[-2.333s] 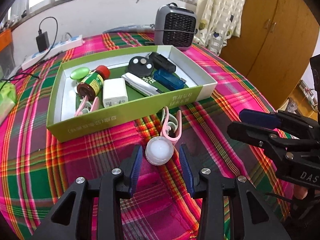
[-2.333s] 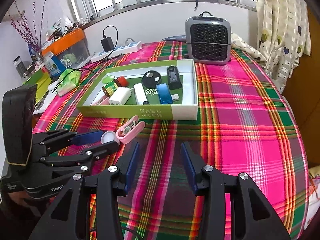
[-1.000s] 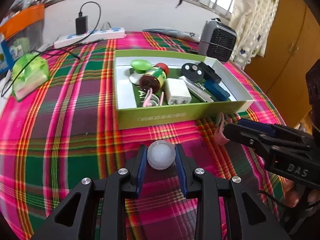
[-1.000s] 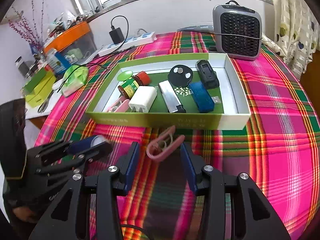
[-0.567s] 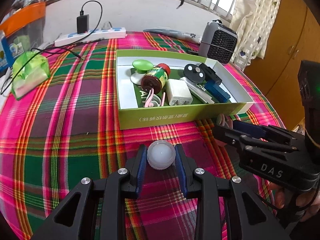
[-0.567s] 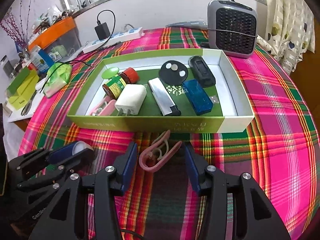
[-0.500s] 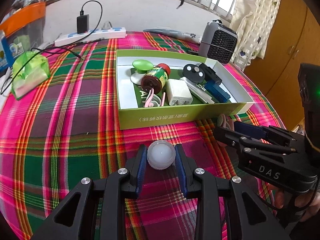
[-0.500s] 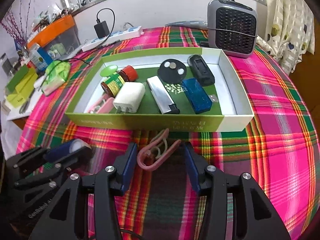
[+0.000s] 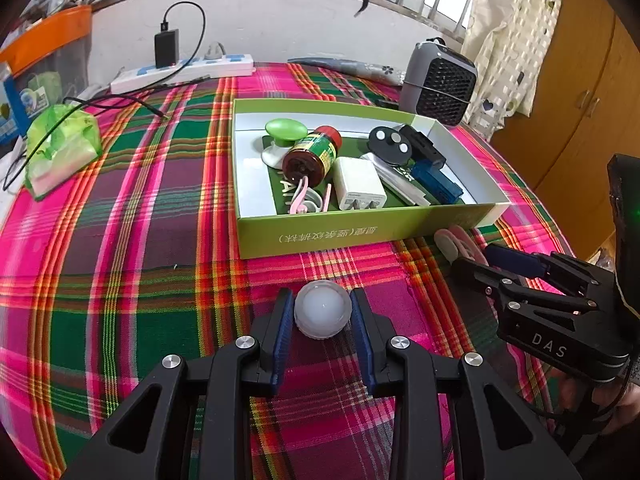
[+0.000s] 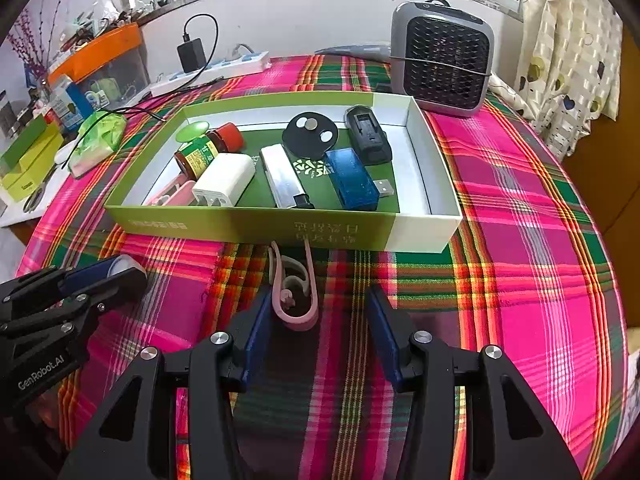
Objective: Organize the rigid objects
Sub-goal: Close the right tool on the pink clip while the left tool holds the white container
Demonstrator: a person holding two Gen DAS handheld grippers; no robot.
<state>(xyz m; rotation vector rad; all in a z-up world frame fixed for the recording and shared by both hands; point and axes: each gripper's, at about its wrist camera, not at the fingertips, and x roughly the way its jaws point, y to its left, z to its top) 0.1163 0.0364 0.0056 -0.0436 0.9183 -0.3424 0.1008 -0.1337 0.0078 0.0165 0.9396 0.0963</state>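
- Rigid objects mostly lie in the green box (image 10: pixel 256 226) in the middle of the plaid tablecloth (image 10: pixel 520 240): a green-capped knob (image 9: pixel 286 130), a brown bottle with a red cap (image 10: pixel 208 148), a white charger plug (image 10: pixel 224 180), a silver lighter (image 10: pixel 284 182), a black disc with two light spots (image 10: pixel 310 136), a black clip-like block (image 10: pixel 368 134), a blue USB stick (image 10: pixel 352 178) and a pink clothes peg (image 9: pixel 306 200).
- Two things are outside the box, on the cloth in front of its near wall: a white dome-shaped cap (image 9: pixel 323 314) and a second pink peg (image 10: pixel 294 292).
- The left gripper (image 9: pixel 322 320) has its blue pads pressed on either side of the white cap, held narrow around it.
- The right gripper (image 10: pixel 318 320) stands about half open, its jaws having just been opening; the second pink peg lies between them, nearer the left finger, and I can't tell whether it touches that pad.
- The box's near wall stands just beyond that peg, its tips almost at it.
- Farther back stand a grey fan heater (image 10: pixel 442 62), a white power strip (image 9: pixel 182 74) with a black adapter (image 9: pixel 166 48), and a green bag (image 9: pixel 60 148) to the side.
- A wooden wardrobe (image 9: pixel 580 92) and a curtain (image 10: pixel 568 60) flank the table.
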